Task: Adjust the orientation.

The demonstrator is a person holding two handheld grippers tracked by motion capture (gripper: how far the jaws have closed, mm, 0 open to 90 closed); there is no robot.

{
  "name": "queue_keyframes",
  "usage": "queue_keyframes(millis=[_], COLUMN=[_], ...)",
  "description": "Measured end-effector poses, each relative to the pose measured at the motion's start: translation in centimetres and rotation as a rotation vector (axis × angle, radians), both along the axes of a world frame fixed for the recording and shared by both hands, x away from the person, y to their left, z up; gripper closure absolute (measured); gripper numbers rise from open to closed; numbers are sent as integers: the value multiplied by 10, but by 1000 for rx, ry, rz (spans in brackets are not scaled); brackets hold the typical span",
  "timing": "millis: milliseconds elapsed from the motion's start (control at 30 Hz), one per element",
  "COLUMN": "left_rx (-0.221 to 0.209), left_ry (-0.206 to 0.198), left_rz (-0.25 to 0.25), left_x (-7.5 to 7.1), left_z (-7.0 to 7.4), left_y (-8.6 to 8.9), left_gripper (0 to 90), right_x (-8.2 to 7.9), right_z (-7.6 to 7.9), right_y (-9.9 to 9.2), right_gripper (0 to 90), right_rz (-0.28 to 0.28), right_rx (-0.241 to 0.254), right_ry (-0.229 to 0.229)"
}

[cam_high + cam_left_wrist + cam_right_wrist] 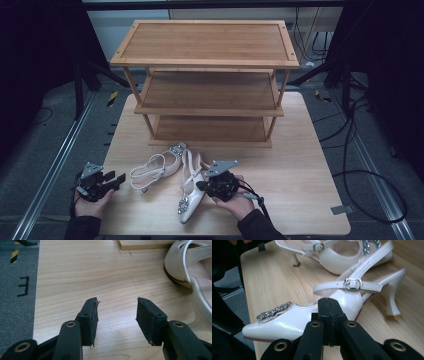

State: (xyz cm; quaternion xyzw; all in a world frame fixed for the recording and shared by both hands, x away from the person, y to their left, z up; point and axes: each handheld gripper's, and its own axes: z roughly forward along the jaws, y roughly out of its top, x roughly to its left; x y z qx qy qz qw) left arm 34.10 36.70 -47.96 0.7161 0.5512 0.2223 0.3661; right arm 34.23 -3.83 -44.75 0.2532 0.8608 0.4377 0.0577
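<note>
Two white slingback heels with jewelled buckles lie on the wooden table (300, 165). The near shoe (189, 202) points its toe at the front edge; in the right gripper view this near shoe (294, 320) lies on its side with its strap buckled. My right gripper (201, 186) is shut, with its pads pressed together and nothing between them, tips (329, 300) close against the shoe's side. The far shoe (161, 167) lies to the left, and its heel end (197, 272) shows beside my left gripper (117, 301). My left gripper (118, 180) stands open over bare table at the front left.
A three-tier wooden shoe rack (205, 42) stands at the back of the table, its shelves bare. Black cables (360, 175) trail on the grey floor at the right. Metal rails run along both sides of the table.
</note>
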Motion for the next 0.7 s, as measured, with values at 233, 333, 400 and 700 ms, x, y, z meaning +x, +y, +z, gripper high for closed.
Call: queue_keyframes(millis=[233, 333, 400, 700], left_rx=[7, 5, 2, 3], left_ry=[15, 13, 11, 8], left_rz=[-10, -9, -8, -6], left_x=[1, 1, 1, 0], left_z=[-1, -1, -1, 0], left_y=[-2, -1, -1, -1], left_gripper=[500, 500, 501, 501], right_x=[-12, -15, -14, -33], right_z=[-16, -27, -28, -28], right_y=[-25, -34, -36, -42], right_gripper=[900, 900, 900, 900], right_rz=[-42, -72, -72, -1], right_rx=[-23, -67, -40, -36], right_ry=[42, 56, 74, 74])
